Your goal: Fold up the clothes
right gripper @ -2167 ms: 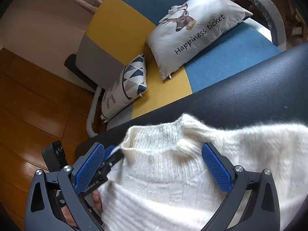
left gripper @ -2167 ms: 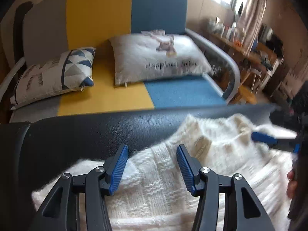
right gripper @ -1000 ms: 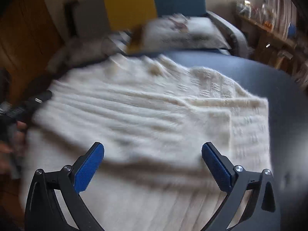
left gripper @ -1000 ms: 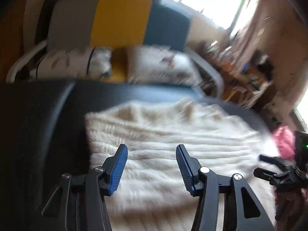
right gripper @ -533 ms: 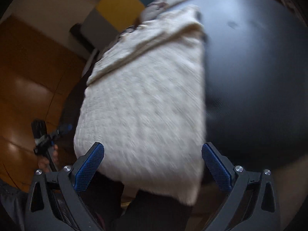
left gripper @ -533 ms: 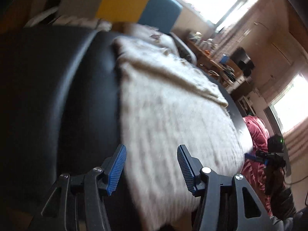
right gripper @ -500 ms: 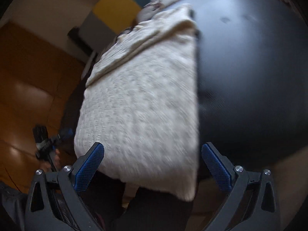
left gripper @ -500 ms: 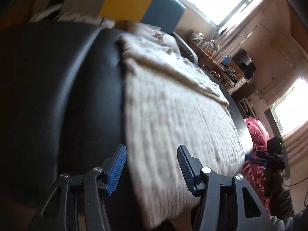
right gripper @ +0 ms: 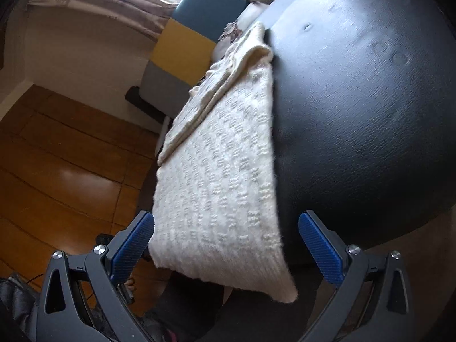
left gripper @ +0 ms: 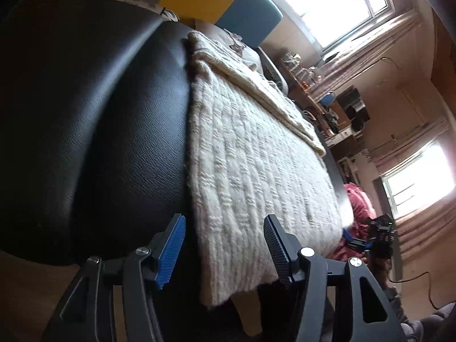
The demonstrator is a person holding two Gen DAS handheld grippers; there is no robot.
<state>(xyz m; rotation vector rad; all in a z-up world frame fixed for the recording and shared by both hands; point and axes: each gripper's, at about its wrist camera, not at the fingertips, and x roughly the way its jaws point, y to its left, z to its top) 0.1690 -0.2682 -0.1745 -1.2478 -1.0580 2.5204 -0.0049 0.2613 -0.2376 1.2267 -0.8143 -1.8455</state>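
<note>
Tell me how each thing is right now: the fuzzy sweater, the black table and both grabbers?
White sweater: lying flat on the table, far end folded over, near hem hanging off the edge.
Black table: partly covered by the sweater.
Left gripper: jaws opening, either side of the hem, not pressing it.
Right gripper: jaws wide open, either side of the hem, not pressing it.

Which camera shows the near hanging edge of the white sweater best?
The right wrist view: the white sweater shows its whole near edge drooping off the black table, both corners visible. The left wrist view shows only one near corner; the rest runs away obliquely.
</note>
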